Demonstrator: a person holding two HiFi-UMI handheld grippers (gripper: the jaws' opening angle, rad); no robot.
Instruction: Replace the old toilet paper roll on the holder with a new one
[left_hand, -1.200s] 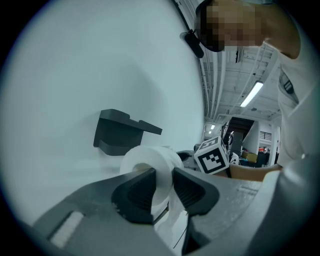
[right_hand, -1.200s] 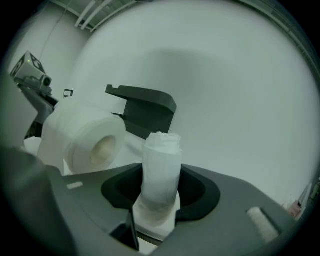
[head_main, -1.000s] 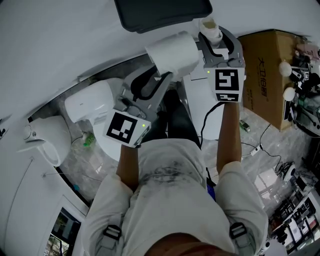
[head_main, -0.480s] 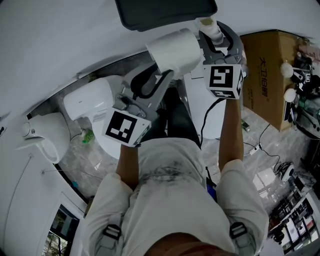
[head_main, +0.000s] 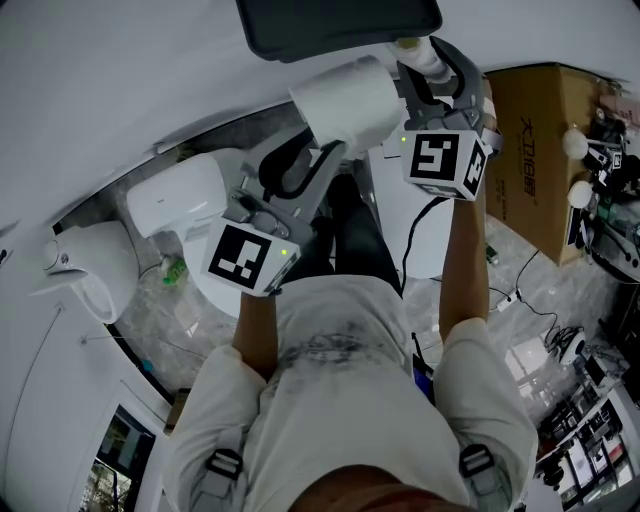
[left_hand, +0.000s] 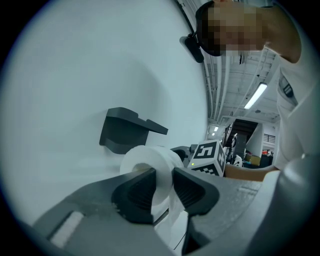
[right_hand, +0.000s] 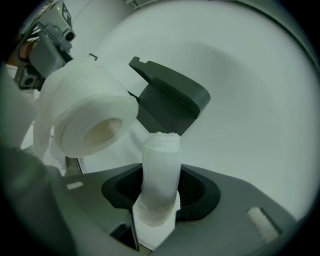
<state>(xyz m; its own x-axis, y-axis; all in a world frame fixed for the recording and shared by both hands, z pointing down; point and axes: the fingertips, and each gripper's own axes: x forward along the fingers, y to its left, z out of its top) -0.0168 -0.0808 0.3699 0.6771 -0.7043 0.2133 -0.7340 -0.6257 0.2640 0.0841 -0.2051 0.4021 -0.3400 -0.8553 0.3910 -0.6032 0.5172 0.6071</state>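
Pinching roll (left_hand: 150, 167) between left fingers (left_hand: 132, 195), old core (right_hand: 161, 175) between right fingers (right_hand: 200, 192)

Soft paper roll (head_main: 345, 105); rough paper stub (right_hand: 161, 170); matt plastic holder (head_main: 340, 25)

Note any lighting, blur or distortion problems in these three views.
Head view: dim, bluish cast, fisheye curves the wall edge. Left gripper view: dark round vignette, near jaws soft, ceiling lights glare. Right gripper view: same vignette, old roll in the jaws blurred, holder sharper.
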